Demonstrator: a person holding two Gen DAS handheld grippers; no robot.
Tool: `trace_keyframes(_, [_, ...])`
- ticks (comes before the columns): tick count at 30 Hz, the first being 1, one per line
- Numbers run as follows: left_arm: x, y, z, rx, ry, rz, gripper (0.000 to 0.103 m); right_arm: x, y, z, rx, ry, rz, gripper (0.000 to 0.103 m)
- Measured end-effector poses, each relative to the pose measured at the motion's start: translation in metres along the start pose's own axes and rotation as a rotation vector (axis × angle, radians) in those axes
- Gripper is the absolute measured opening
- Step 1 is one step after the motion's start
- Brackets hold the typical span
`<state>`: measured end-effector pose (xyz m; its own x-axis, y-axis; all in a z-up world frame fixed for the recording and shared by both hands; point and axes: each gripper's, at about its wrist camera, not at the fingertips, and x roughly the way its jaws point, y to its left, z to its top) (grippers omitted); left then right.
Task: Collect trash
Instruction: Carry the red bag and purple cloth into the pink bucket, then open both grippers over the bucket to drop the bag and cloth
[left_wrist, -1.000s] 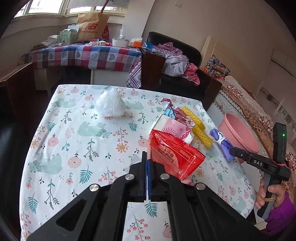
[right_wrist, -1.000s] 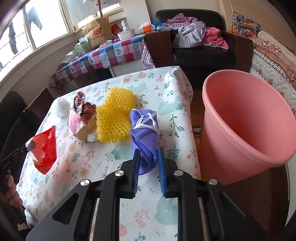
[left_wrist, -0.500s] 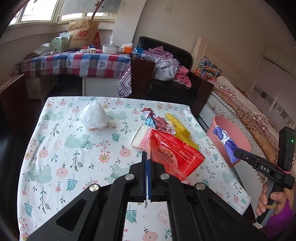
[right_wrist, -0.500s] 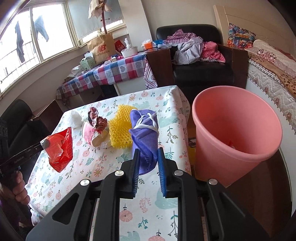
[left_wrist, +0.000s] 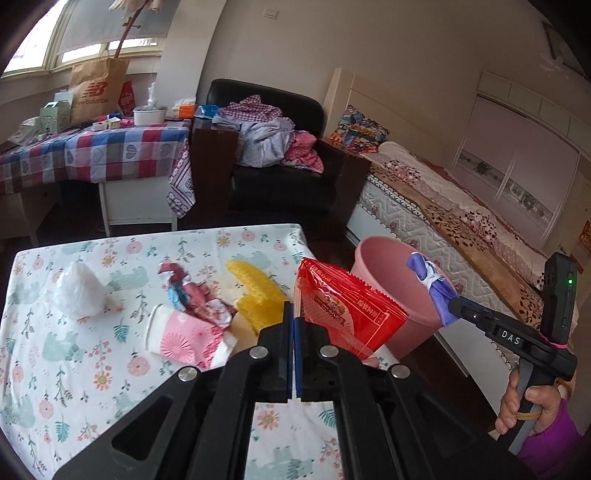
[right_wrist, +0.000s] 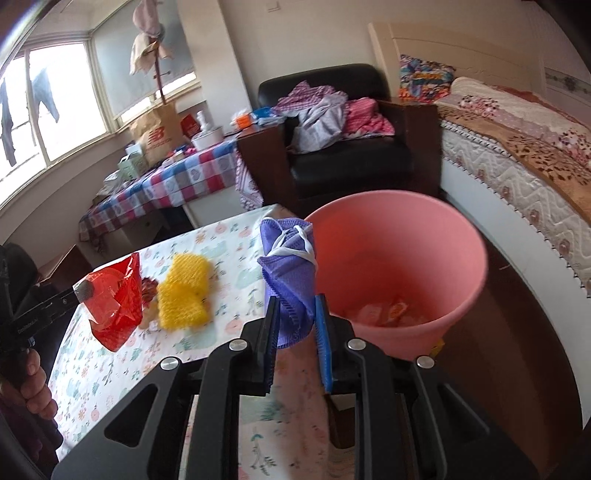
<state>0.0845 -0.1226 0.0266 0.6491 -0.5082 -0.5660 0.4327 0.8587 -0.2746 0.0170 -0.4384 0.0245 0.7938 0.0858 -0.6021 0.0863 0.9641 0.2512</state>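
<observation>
Purple mask (right_wrist: 290, 280) clamped in right tool (right_wrist: 295, 317), beside bin (right_wrist: 399, 258).

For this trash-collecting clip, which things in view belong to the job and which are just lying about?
Part of the job:
- red wrapper, held by left gripper
- purple mask, held by right gripper
- pink bin
- yellow mesh, paper cup, white bag on the table

Lying about:
- paper shopping bag
- clothes on the armchair

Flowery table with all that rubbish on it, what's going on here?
A person is clearing trash with a gripper in each hand. The left gripper pinches a red wrapper; the right gripper holds a purple face mask near the pink bin. A yellow mesh, paper cup and white bag lie on the table.
</observation>
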Motion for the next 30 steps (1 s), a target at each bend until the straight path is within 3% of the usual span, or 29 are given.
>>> trace_keyframes(8, [0.046,-0.054,0.029,0.082,0.008,-0.102,0.0,-0.011,-0.035,0.017,0.036,-0.026,-0.098,0.019])
trace_keyframes(15, [0.08,-0.093,0.042,0.125,0.036,-0.147,0.0,-0.015,-0.061,0.018,0.089,-0.036,-0.147,0.019])
trace_keyframes(30, [0.121,-0.119,0.046,0.152,0.046,-0.134,0.0,0.011,-0.07,0.016,0.11,0.004,-0.193,0.019])
